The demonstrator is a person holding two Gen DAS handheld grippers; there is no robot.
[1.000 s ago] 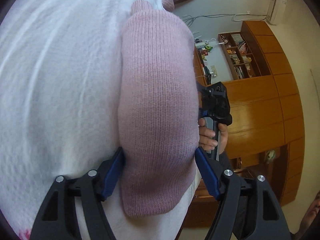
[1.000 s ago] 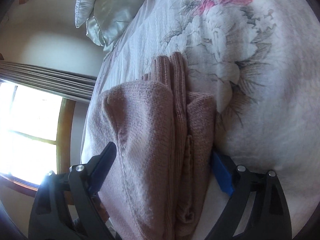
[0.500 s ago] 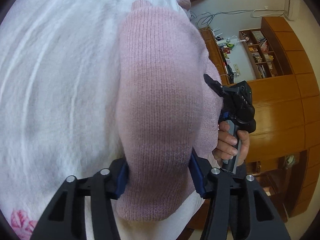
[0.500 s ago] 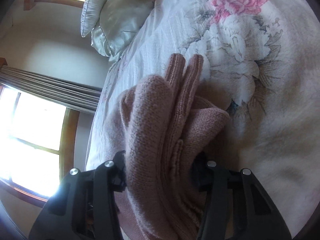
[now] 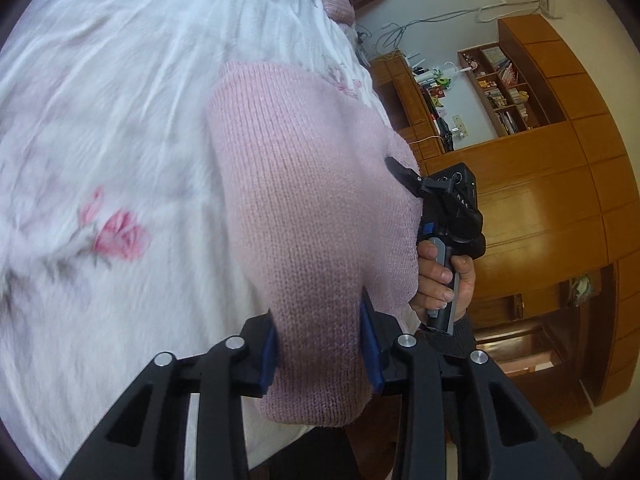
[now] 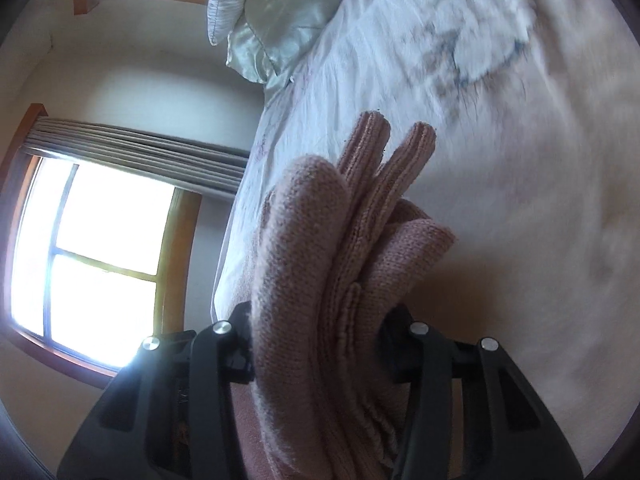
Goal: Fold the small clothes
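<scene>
Pink knit sweater (image 5: 304,216), bundled thick, is up off the bedspread (image 5: 100,140) and pinched at both ends! The left gripper (image 5: 320,354) has its blue pads squeezed in on a fat roll of the knit, jaws narrowed hard against the wool, and the fabric bulges out ahead of them and droops below. Over on the other side, the right gripper (image 6: 320,354) is clamped just as firmly on a stack of layers; you can count the folded edges, with two ribbed ends (image 6: 384,144) poking up past the bundle. From the left wrist view the person's right hand (image 5: 442,280) shows wrapped round the handle of its tool at the far end of the garment.

Where is it all? Near the edge of the bed, with the floral bedspread blurred behind it and the pillows (image 6: 276,20) well away toward the head end by the window (image 6: 92,248). Whether the underside brushes the cover, hard to call from here.

My read: the folding itself looks done, several layers deep, and this is the carry, the finished bundle being lifted as one piece. What comes next calls for both grips to hold level and together so the layers don't slide apart, then a flat set-down on clear bedspread, opening the jaws only once the knit rests on it.
</scene>
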